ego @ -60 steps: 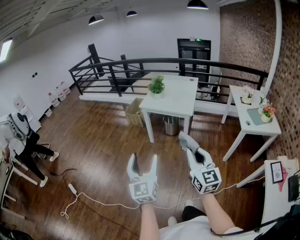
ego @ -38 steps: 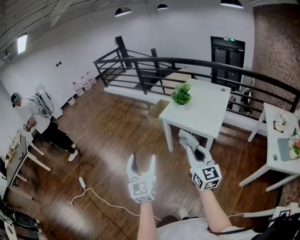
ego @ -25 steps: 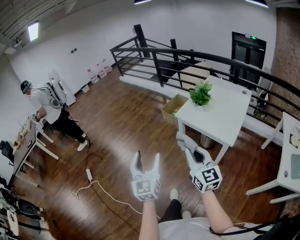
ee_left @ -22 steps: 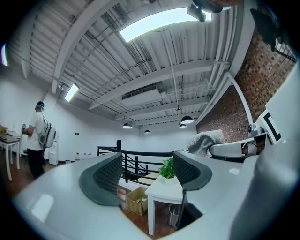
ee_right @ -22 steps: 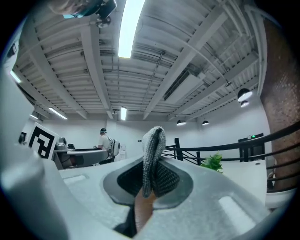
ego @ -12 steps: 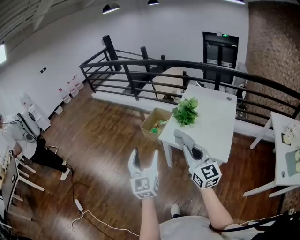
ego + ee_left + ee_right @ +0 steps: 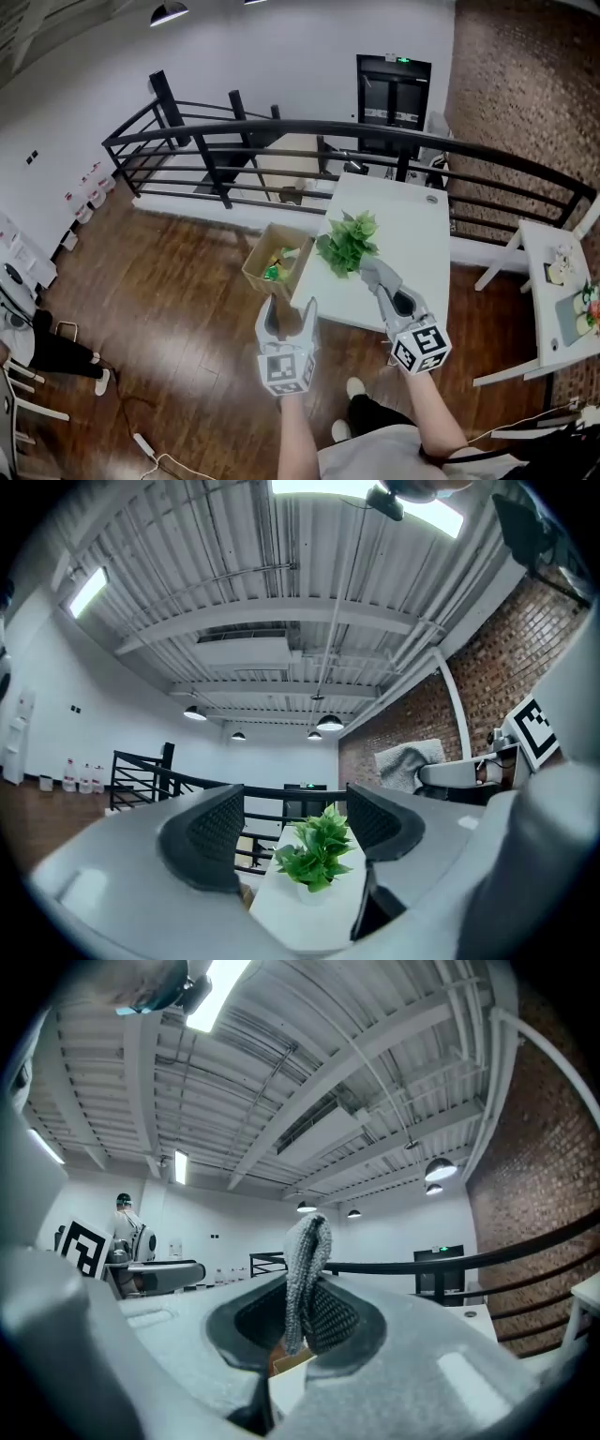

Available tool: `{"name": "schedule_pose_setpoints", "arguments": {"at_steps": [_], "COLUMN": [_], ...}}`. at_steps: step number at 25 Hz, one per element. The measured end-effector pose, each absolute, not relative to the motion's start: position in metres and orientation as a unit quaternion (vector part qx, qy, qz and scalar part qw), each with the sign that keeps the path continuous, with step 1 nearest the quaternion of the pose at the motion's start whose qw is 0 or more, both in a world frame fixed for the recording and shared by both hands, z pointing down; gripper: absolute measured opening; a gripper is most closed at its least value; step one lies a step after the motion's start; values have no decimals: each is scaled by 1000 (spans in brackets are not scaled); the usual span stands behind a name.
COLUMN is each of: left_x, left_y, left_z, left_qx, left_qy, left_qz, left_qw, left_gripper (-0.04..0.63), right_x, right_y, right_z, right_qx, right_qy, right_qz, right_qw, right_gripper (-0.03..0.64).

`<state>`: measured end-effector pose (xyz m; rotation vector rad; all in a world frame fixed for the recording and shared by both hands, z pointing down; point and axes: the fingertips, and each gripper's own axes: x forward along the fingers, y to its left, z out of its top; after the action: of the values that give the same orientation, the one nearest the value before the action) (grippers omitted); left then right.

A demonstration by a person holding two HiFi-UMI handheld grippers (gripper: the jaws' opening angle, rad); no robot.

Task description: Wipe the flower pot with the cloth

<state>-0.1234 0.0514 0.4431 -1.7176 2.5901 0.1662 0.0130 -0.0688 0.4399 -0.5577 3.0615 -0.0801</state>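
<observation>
A green potted plant [image 7: 347,242] stands on a white table [image 7: 412,225]; leaves hide most of its pot in the head view. In the left gripper view the plant [image 7: 316,844] shows straight ahead between the jaws, at a distance. My left gripper [image 7: 289,311] is open and holds nothing, just short of the table's near edge. My right gripper [image 7: 371,270] hovers over the table beside the plant, shut on a grey knitted cloth [image 7: 306,1265] that sticks up from its pads. The cloth [image 7: 409,762] also shows in the left gripper view.
An open cardboard box [image 7: 274,262] sits on the wooden floor left of the table. A black railing [image 7: 281,131] runs behind it. A second white table [image 7: 555,281] with small items stands at the right. A person [image 7: 33,342] is at the far left.
The white table and plant have come much closer and now lie just ahead of both grippers. The view has swung round. The right gripper still holds the cloth; the left stays open.
</observation>
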Motion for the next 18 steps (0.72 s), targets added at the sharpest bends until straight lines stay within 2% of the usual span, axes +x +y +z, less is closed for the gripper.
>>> {"name": "schedule_pose_setpoints", "arguments": {"at_steps": [6, 9, 13, 18], "left_x": [-163, -186, -218, -236], "left_y": [-36, -83, -129, -165], "left_z": [448, 444, 429, 424], "left_qx": [-587, -594, -609, -649], "left_qy": [808, 803, 791, 759], "left_qz": [22, -3, 5, -5], "left_qw": [32, 40, 52, 54], "left_gripper": [346, 333, 334, 353], "right_x": [-40, -62, -92, -102], "right_y": [-135, -179, -215, -253], "right_z": [449, 423, 379, 389], "right_qx": [-190, -169, -149, -172], "right_qy": [980, 979, 983, 979], "right_qz": [-53, -92, -42, -54], "right_qw": [33, 71, 101, 95], "right_gripper": [18, 18, 18, 18]}}
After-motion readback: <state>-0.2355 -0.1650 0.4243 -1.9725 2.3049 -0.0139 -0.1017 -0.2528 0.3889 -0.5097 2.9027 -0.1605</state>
